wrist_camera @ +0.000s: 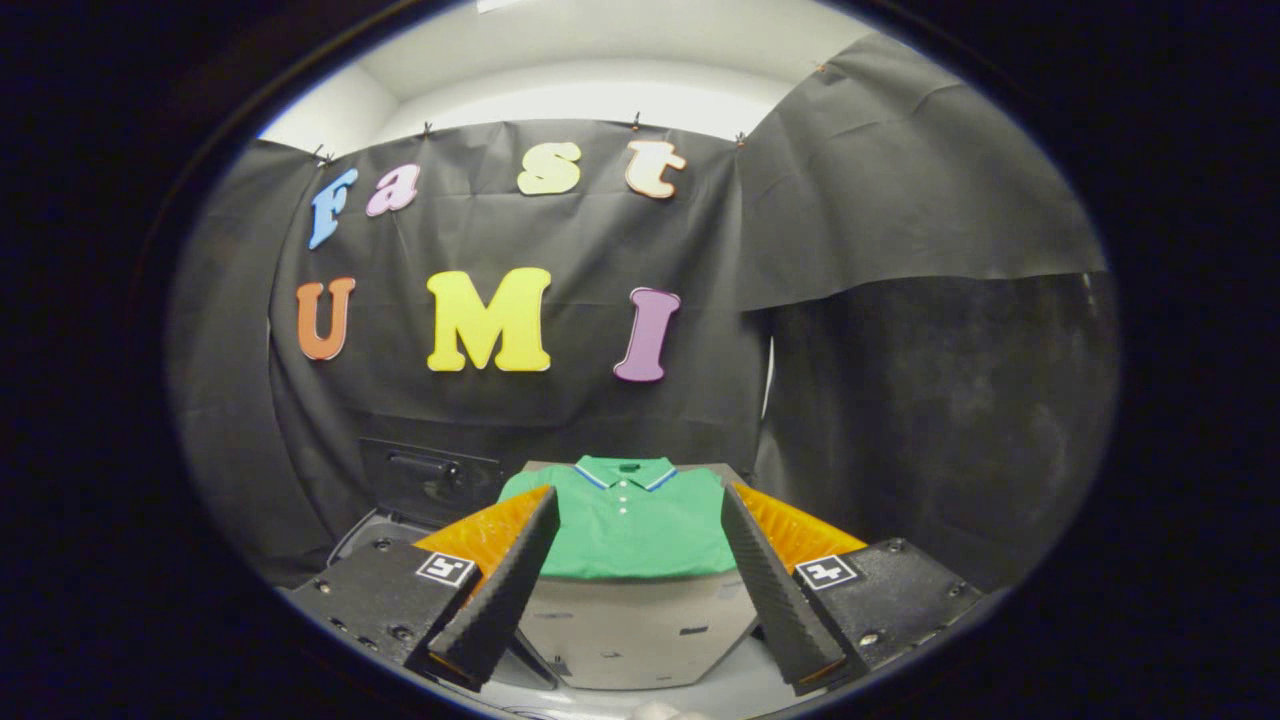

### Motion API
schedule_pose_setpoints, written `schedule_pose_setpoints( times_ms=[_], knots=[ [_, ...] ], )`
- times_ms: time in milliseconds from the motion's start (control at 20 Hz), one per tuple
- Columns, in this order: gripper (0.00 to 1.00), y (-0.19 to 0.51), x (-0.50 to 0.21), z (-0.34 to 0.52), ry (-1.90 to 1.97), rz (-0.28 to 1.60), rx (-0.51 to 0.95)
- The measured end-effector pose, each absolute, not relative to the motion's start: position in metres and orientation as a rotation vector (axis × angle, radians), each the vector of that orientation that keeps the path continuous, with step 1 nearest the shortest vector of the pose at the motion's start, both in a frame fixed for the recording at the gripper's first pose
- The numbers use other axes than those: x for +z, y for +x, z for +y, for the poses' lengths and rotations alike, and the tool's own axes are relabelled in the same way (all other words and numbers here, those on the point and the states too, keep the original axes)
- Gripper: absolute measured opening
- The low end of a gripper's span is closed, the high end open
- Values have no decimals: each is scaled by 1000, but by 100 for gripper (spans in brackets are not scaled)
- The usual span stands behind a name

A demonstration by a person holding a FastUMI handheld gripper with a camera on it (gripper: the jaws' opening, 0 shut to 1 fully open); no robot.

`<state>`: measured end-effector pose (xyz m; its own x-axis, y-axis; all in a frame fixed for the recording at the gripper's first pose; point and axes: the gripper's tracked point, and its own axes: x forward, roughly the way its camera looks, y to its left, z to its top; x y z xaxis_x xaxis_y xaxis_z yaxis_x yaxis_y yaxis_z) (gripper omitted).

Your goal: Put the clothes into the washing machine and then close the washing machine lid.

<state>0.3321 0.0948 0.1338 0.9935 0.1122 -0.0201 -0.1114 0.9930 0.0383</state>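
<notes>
Hand-held gripper (640, 590): wide open, nothing held between the two fingers; fingers splayed apart and angled inward toward their far ends, each fingertip (545, 505) reaching up to the near corners of the shirt without a clear touch.

Clothes: one green polo shirt (625, 520), neatly folded, front side up, collar at the far end with a thin pale and blue trim; a short row of small buttons down the placket; lying flat, centred between the fingers and just ahead of them.

Support under the shirt: a pale box-like block (630, 630), its top covered almost fully by the shirt, its front face bare and light grey with a few small dark marks; standing between the two fingers.

Washing machine (400, 525): to the left of the shirt and beyond the left finger; a pale curved rim partly hidden behind the finger.

Washing machine lid (430, 480): dark panel with a handle-like bar, standing upright behind the rim, against the black wall; appears raised, opening itself mostly hidden.

Worktop (720, 690): pale surface below the block, seen between the finger bases.

Marker tags: small black-and-white square tag (446, 568) on the left finger mount, another on the right mount.

Backdrop: black cloth wall (900, 350) behind everything, folded at a corner to the right of the shirt; a white wall and ceiling above it.
</notes>
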Motion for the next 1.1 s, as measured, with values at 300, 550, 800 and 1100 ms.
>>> schedule_pose_setpoints(
  times_ms=[300, 550, 800, 1100],
  knots=[
    [100, 429, 134, 113, 41, 99, 175],
    [100, 493, 109, 123, 53, 234, 212],
    [100, 534, 71, 124, 45, 400, 207],
    [100, 554, 22, 130, 4, 560, 160]
  ],
)
